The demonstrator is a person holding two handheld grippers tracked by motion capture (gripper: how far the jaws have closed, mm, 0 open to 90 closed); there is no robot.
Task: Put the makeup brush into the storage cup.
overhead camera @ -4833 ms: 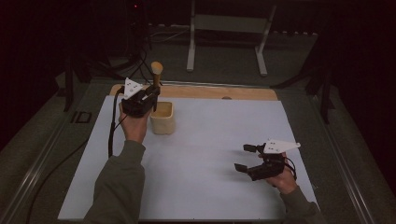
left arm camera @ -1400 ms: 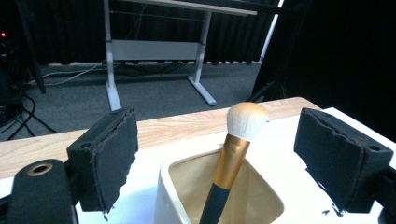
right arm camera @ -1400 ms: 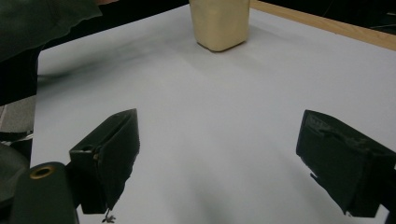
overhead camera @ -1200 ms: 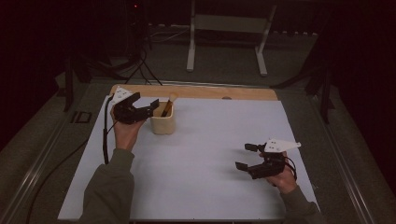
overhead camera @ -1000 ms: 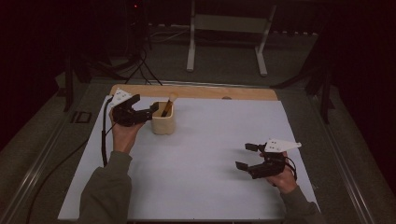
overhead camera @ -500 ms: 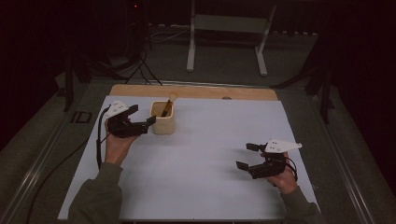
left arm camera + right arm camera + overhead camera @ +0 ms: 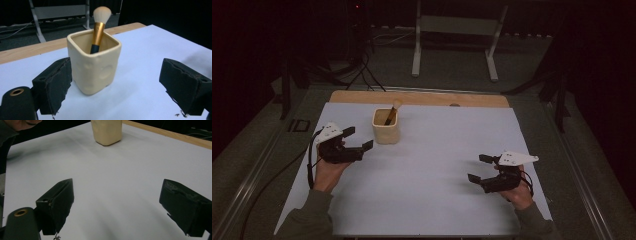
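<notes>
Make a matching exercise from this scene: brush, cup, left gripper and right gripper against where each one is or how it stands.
1 brush
2 cup
3 left gripper
4 right gripper

A open, beside the cup, apart from it
B stands bristles up inside the cup
C open, over bare sheet near the table's right edge
D upright on the white sheet, near the wooden strip

Pairs: 1-B, 2-D, 3-A, 4-C

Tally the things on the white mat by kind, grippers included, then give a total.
Cream cup: 1
Makeup brush, standing in the cup: 1
Grippers, left gripper and right gripper, both open: 2
Total: 4
</notes>
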